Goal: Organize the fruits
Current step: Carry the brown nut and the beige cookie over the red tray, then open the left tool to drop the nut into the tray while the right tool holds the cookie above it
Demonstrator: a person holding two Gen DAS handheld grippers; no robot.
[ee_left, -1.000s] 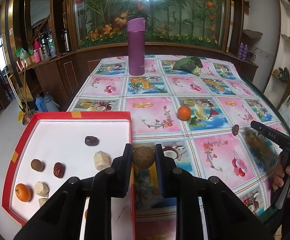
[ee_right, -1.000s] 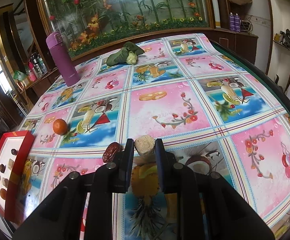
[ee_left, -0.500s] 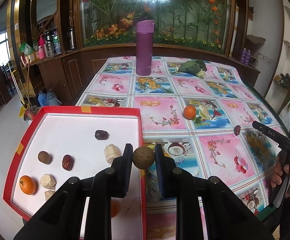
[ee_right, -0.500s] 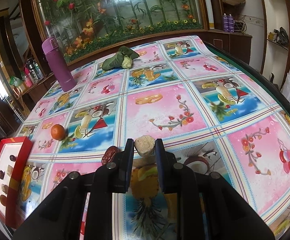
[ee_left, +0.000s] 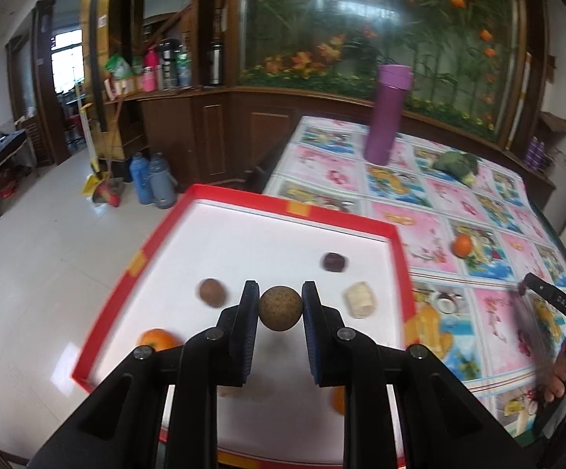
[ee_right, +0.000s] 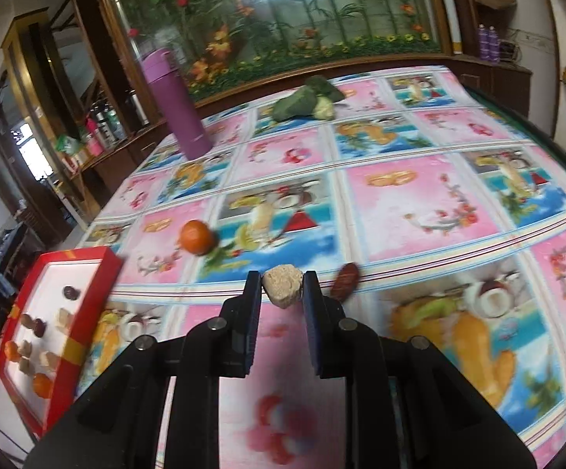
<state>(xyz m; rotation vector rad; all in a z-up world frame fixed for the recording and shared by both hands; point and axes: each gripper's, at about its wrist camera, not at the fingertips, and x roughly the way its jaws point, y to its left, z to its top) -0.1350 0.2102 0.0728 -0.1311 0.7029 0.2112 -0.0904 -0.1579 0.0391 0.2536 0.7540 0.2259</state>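
My left gripper (ee_left: 281,308) is shut on a round brown fruit (ee_left: 281,308), held above the white floor of the red-rimmed tray (ee_left: 345,221). In the tray lie a brown ball (ee_left: 212,292), a dark date (ee_left: 334,262), a pale chunk (ee_left: 359,299) and an orange (ee_left: 156,340). My right gripper (ee_right: 282,291) is shut on a pale beige chunk (ee_right: 283,284) above the tablecloth. A red date (ee_right: 344,276) lies just right of it, and an orange (ee_right: 196,237) sits to its upper left. The tray (ee_right: 87,312) shows at the left edge there.
A purple flask (ee_left: 387,117) and a green vegetable (ee_left: 456,164) stand at the table's far side. Another orange (ee_left: 461,244) rests on the cloth right of the tray. A person's hand (ee_left: 564,379) holds the other gripper at the right. Floor drops off left of the tray.
My left gripper has swung left with the brown fruit, from the tray's right rim to over its middle. My right gripper has shifted left with the chunk, so the date now lies on its right.
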